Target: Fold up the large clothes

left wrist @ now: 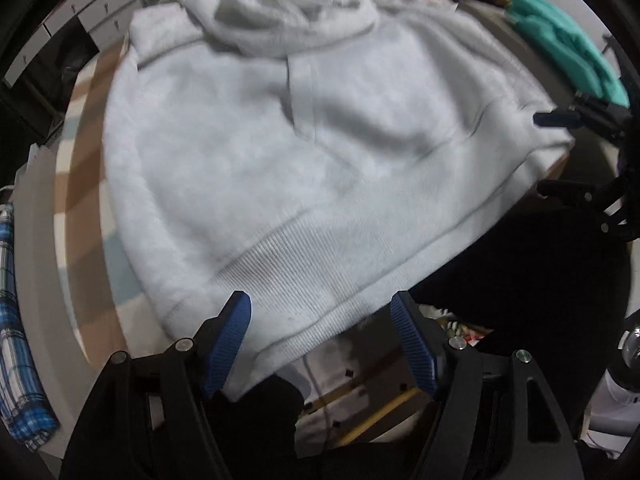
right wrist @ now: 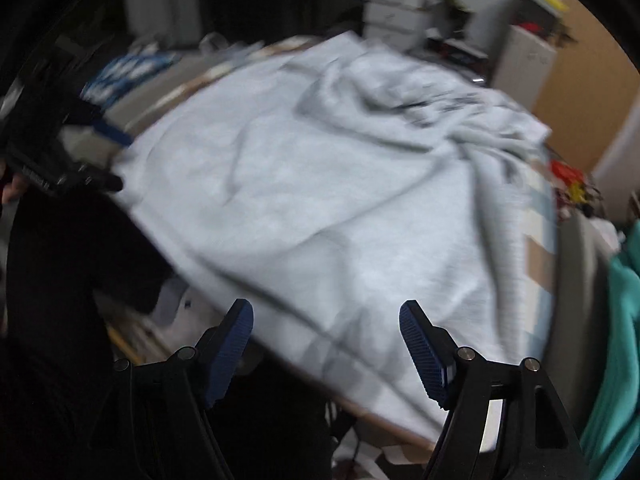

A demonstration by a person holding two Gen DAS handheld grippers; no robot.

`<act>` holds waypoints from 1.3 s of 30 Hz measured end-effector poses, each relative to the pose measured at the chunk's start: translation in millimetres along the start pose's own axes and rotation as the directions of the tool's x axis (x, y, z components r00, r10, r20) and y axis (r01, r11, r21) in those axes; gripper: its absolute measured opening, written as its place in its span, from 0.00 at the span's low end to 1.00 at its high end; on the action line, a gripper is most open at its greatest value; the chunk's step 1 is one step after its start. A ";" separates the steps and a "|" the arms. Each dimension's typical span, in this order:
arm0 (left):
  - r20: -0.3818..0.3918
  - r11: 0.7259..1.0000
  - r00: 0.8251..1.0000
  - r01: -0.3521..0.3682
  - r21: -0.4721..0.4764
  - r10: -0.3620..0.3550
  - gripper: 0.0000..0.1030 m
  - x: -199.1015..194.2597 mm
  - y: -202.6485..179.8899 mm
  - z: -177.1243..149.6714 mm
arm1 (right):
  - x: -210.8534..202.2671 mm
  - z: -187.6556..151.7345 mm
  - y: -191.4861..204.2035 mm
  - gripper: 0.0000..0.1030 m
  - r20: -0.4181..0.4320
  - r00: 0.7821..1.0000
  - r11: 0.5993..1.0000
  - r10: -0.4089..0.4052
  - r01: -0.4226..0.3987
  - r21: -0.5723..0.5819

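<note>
Your pale grey hoodie (left wrist: 304, 152) is lying spread flat across the desk (left wrist: 84, 184), hood at the far end and ribbed hem (left wrist: 304, 280) hanging just over the near edge. You are holding the left gripper (left wrist: 320, 340) above that hem, its jaws standing apart with nothing between them. Your right gripper (right wrist: 326, 344) is hovering over the hem's other corner, jaws likewise apart and empty. A teal garment (left wrist: 568, 56) is lying beside the hoodie, and a blue plaid cloth (left wrist: 16, 320) on the opposite side
</note>
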State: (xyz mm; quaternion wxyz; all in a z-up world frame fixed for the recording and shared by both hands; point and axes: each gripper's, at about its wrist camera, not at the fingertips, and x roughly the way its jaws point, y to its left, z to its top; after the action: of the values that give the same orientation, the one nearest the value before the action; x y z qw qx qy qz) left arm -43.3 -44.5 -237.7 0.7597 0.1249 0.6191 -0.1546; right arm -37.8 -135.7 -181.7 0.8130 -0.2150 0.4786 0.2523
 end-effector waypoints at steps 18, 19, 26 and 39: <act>0.097 0.995 0.991 -0.086 -0.055 0.091 0.41 7.9 60.4 22.0 | -22.0 5.2 -11.4 0.03 0.087 0.996 0.994 -0.017 0.007 0.113; 0.108 0.992 0.988 -0.103 -0.072 0.110 0.41 5.6 66.0 22.8 | -24.0 4.9 -11.6 0.03 0.080 0.997 0.994 0.002 -0.011 0.113; 0.120 0.981 0.982 -0.128 -0.145 0.146 0.40 7.1 80.8 18.6 | 23.5 -22.2 10.6 0.00 -0.180 0.983 0.999 0.046 -0.045 0.011; 0.144 0.888 0.980 0.186 -0.420 -0.137 0.76 3.6 131.1 0.7 | -32.4 -50.1 -111.4 0.62 0.134 0.991 0.841 -0.014 -0.061 0.538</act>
State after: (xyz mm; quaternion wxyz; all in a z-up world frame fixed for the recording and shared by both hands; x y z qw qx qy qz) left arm 9.0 75.6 -241.4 0.7859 -0.1068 0.6034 -0.0830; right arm -16.2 -258.9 -163.4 0.8674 0.0459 0.4779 0.1308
